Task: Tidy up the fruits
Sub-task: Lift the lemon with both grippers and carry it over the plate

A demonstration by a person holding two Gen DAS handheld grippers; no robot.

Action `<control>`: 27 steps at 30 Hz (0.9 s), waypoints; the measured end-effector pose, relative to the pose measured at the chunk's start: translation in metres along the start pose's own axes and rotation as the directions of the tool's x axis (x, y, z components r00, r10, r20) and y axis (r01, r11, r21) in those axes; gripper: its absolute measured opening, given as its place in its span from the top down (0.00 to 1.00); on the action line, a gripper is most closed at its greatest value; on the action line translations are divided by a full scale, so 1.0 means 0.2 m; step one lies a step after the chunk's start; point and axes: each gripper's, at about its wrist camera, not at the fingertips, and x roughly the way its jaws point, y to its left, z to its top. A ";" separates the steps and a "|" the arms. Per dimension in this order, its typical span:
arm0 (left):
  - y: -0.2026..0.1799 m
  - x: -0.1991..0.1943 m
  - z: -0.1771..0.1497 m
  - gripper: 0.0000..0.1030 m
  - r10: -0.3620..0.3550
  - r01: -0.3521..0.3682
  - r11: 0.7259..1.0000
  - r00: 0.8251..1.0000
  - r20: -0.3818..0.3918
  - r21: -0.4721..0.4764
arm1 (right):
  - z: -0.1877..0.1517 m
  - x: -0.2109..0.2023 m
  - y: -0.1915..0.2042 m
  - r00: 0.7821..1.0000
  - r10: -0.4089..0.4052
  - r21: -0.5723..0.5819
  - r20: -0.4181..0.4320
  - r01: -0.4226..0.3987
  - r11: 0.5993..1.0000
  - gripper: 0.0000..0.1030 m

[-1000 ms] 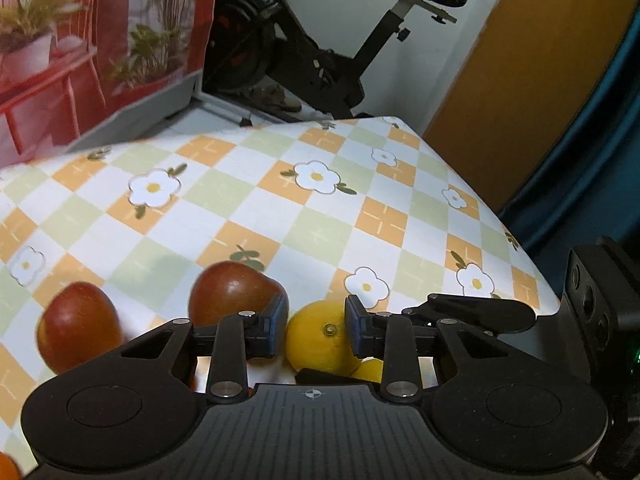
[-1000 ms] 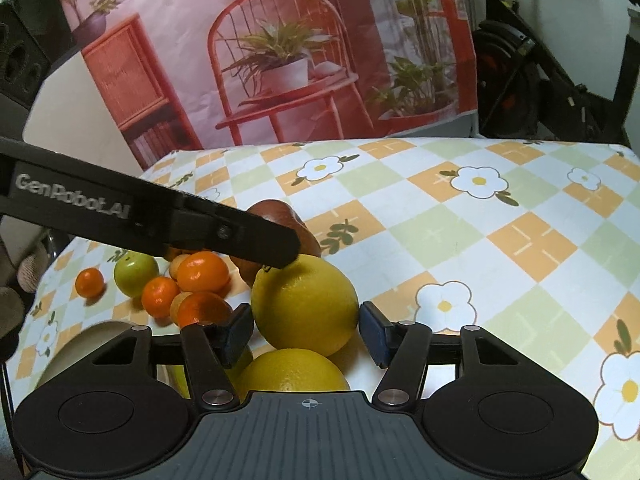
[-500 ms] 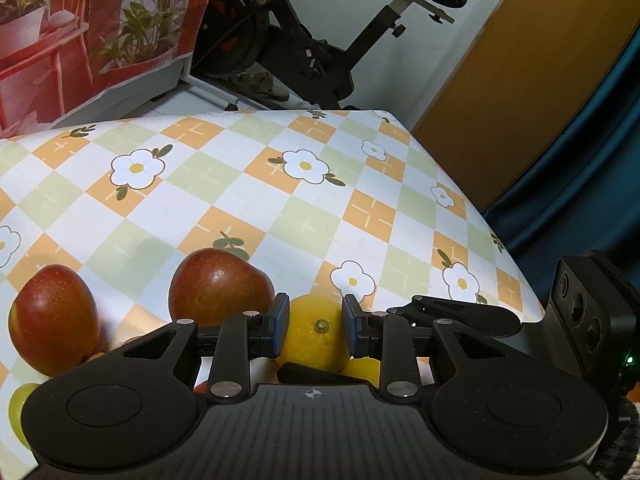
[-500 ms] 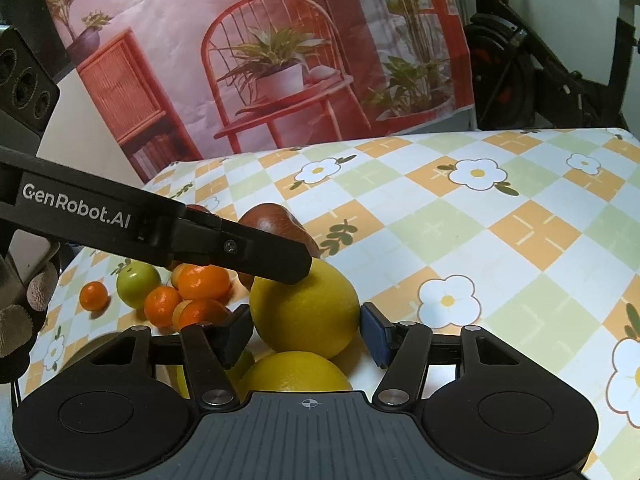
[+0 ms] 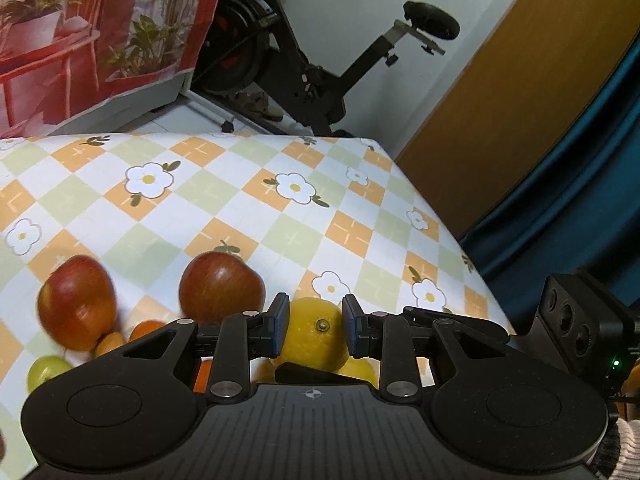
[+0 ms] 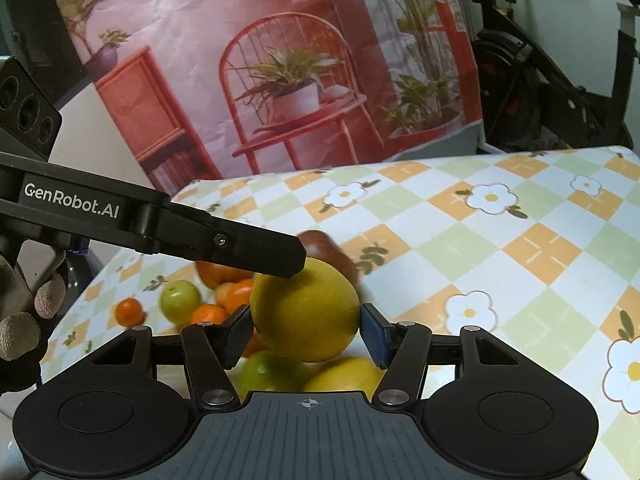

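Right wrist view shows the right gripper [image 6: 306, 328] pinching a large round yellow citrus fruit [image 6: 305, 312], one pad pressed on each flank, with the fruit raised above a heap of other fruit on the flower-patterned checked tablecloth [image 6: 500, 256]. Below it lie another yellow fruit [image 6: 344, 374] and a green fruit [image 6: 268, 372]; further left are small orange mandarins [image 6: 208, 314], a green apple [image 6: 180, 301] and a dark red apple [image 6: 332, 256] behind. The black finger of the left gripper [image 6: 256, 250] reaches in from the left and touches the top of the held fruit. From the left wrist, the left gripper [image 5: 312, 328] has its jaws pressed nearly together, the same yellow fruit lying just beyond their tips. A red apple [image 5: 222, 288] and a second red apple [image 5: 76, 304] sit to the left.
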 end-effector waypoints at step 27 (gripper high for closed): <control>0.32 -0.38 -0.40 0.71 0.070 -0.065 0.989 0.997 0.028 -0.135 | -0.21 0.20 0.61 0.985 0.104 -0.146 -0.140 -0.124 0.981 0.47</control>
